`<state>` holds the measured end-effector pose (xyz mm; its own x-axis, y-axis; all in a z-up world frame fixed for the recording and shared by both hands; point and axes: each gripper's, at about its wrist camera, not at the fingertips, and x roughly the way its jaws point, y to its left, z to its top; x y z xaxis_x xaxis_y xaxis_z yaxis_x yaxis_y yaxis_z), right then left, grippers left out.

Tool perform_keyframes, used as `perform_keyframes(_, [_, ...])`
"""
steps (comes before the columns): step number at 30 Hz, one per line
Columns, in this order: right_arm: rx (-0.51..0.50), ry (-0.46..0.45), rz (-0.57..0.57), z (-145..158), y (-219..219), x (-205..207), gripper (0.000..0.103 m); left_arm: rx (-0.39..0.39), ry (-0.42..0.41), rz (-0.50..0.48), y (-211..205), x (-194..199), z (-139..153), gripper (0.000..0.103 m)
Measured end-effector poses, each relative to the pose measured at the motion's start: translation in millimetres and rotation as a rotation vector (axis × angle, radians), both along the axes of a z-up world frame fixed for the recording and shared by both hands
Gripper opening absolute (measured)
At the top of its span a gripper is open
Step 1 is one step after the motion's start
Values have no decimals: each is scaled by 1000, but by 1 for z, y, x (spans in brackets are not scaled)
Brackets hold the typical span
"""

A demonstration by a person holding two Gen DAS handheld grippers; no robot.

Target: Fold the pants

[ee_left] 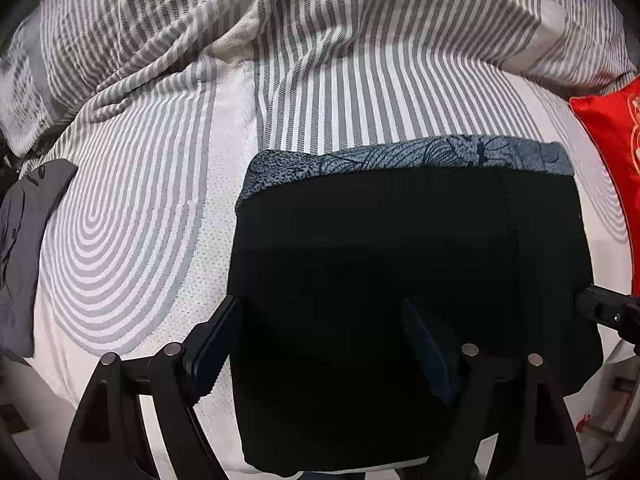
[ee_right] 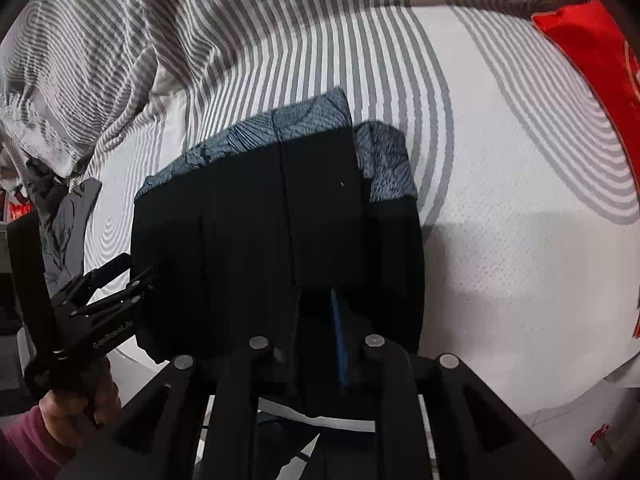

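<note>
1. Striped grey-and-white bedding (ee_left: pixel 352 92) fills the background, a red cushion (ee_left: pixel 612 152) at the right edge and a grey garment (ee_left: pixel 24 240) lying at the far left of the bed.

2. Pants (ee_left: pixel 408 280), black with a blue patterned band (ee_left: pixel 400 156) along their far edge, lie as a folded block on the white mattress cover (ee_left: pixel 132 240), directly under both of my tools.

3. My left gripper (ee_left: pixel 324 340) points almost straight down with its fingers spread wide: one pad sits off the block's left edge over the cover, the other over the black cloth, and nothing is pinched between them.

4. My right gripper (ee_right: pixel 316 344) has its fingers drawn nearly together on the near right part of the block; in its own view a fold of black cloth seems caught there, though the dark fabric makes this hard to confirm.

5. From the right wrist view, the block's long sides run near to far, and a top layer (ee_right: pixel 316 200) stands slightly raised above the lower one.

6. I judge the coming move turns on that left edge: the left hand straddles it and is nearer to it, while the right hand anchors the opposite side.
</note>
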<state>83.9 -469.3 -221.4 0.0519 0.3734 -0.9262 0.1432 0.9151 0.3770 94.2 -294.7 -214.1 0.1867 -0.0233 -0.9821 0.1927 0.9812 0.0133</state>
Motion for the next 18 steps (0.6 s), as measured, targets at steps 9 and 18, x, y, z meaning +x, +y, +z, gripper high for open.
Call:
perform_keyframes(9, [-45, -24, 41, -7, 3, 0, 18, 11, -24, -9, -9, 0, -9, 99])
perform_keyframes(18, [-61, -23, 8, -14, -7, -2, 35, 0, -36, -26, -11, 4, -19, 102])
